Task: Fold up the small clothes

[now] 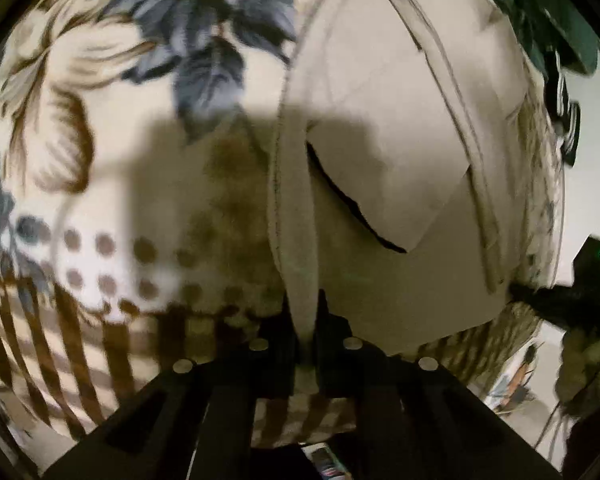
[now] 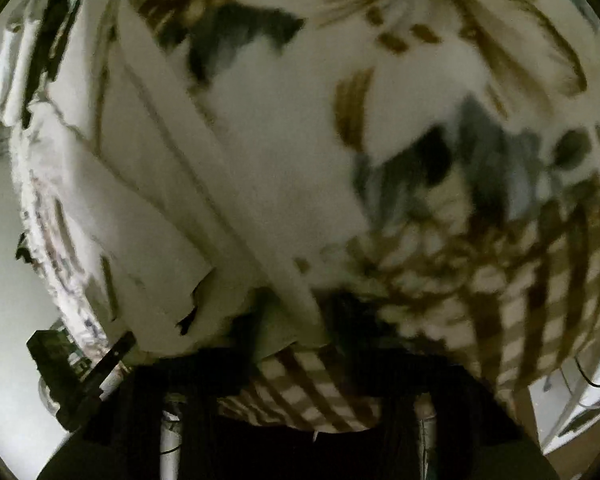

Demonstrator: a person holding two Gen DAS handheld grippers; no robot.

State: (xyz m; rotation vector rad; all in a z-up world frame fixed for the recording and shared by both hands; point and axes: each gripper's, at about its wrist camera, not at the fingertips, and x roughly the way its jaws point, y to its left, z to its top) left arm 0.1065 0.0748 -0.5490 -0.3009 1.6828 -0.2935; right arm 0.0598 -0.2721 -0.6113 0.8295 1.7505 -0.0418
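A beige garment (image 1: pixel 380 152) with seams and a slit pocket lies on a floral patterned cloth (image 1: pixel 100 120). My left gripper (image 1: pixel 306 340) is shut on the garment's waistband edge, which runs down between its black fingers. In the right wrist view the same pale garment (image 2: pixel 160 208) fills the left half, and my right gripper (image 2: pixel 292 332) is shut on its edge at the bottom centre. The other gripper (image 1: pixel 580 292) shows dark at the right edge of the left wrist view, and as a dark shape in the right wrist view (image 2: pixel 80 364) at lower left.
The floral cloth (image 2: pixel 420 80) with brown stripes and dots covers the surface under the garment. A dark green item (image 1: pixel 540 12) lies at the far upper right. Pale floor (image 2: pixel 4 280) shows beyond the cloth's edge. White objects (image 2: pixel 580 400) stand at lower right.
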